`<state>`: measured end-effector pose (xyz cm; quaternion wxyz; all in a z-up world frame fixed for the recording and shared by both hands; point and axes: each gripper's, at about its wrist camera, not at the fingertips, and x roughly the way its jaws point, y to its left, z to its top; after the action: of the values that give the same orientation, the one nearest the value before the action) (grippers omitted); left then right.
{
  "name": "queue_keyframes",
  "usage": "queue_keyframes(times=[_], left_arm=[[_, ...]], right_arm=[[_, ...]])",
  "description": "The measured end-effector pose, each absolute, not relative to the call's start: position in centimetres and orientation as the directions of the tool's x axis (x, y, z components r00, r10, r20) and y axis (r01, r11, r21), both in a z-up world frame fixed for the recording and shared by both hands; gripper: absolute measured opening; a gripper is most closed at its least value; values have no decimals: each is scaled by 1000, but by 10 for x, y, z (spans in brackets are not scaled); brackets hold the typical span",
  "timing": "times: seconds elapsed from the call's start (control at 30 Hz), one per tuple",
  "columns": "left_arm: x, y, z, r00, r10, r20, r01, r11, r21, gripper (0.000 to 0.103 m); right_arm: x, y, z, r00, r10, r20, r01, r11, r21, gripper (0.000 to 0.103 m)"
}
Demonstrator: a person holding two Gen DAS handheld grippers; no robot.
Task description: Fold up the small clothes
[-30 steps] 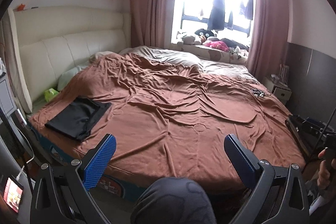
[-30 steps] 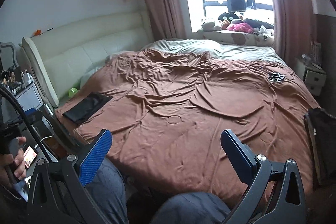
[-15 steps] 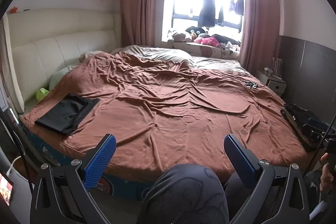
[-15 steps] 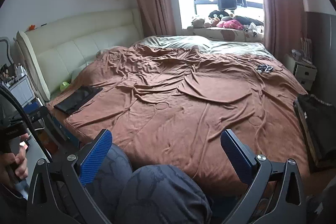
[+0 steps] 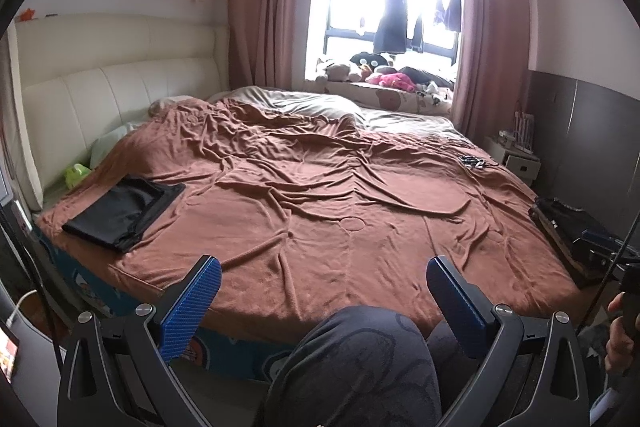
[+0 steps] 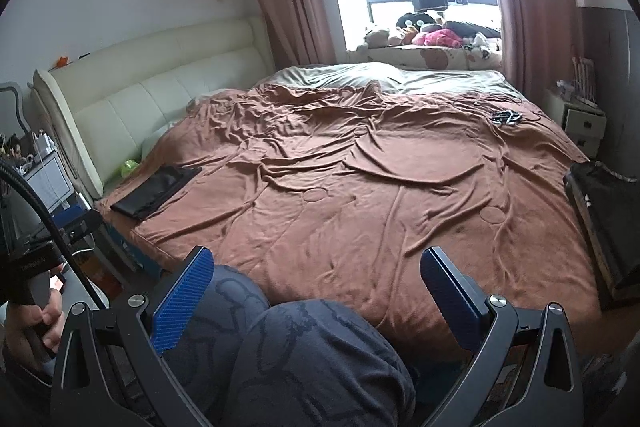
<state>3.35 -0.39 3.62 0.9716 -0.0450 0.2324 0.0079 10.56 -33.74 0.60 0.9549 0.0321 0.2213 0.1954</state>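
Reaching for the next garment looks like the step in hand, since nothing is held yet. Both the left gripper (image 5: 324, 277) and the right gripper (image 6: 316, 267) are spread wide with nothing between the blue pads, hovering over the person's knees (image 5: 360, 355) just short of the bed's near edge. On the brown blanket (image 5: 320, 211), 1 black folded garment (image 5: 120, 211) is parked at the near left corner of the bed, close to the cream headboard (image 5: 112, 99). A dark pile of clothes (image 6: 600, 211) sits just off the bed's right edge, which is probably where the next piece gets picked from.

To do it well, 1 single layer should be pinched at a hem or waistband, not a bunch, and it should be laid flat on the middle of the bed before any folding. The wrinkles there could be smoothed first.
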Motion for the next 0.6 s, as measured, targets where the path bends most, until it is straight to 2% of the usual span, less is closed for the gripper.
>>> queue_keyframes(times=[0.6], left_arm=[[34,-8,37,885,1,-466,-36,997,-68,103]], right_arm=[[104,-337,7,838,364,-407,-340,931,132,103]])
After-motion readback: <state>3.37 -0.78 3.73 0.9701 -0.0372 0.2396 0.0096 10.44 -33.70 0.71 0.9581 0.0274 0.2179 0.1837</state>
